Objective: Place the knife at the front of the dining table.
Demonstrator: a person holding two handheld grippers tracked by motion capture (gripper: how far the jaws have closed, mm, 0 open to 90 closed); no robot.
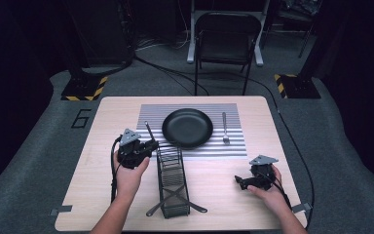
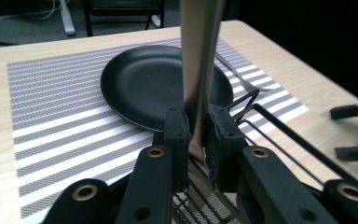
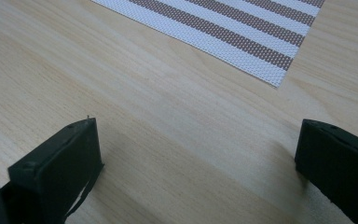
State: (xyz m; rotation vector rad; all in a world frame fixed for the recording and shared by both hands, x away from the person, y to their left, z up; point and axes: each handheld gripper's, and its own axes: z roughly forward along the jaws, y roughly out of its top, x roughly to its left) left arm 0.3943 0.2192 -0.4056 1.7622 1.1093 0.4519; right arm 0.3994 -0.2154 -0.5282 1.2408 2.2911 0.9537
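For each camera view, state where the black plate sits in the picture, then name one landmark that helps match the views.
High view: the black plate lies centre, on the far half of the table.
Left gripper view: upper middle, partly behind the metal utensil handle the left tongs clamp.
Right gripper view: not in it.
Shared landmark: the striped placemat, under the plate.

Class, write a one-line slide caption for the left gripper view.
Left claw shut on a metal utensil handle, above a wire rack, facing the black plate on a striped placemat.
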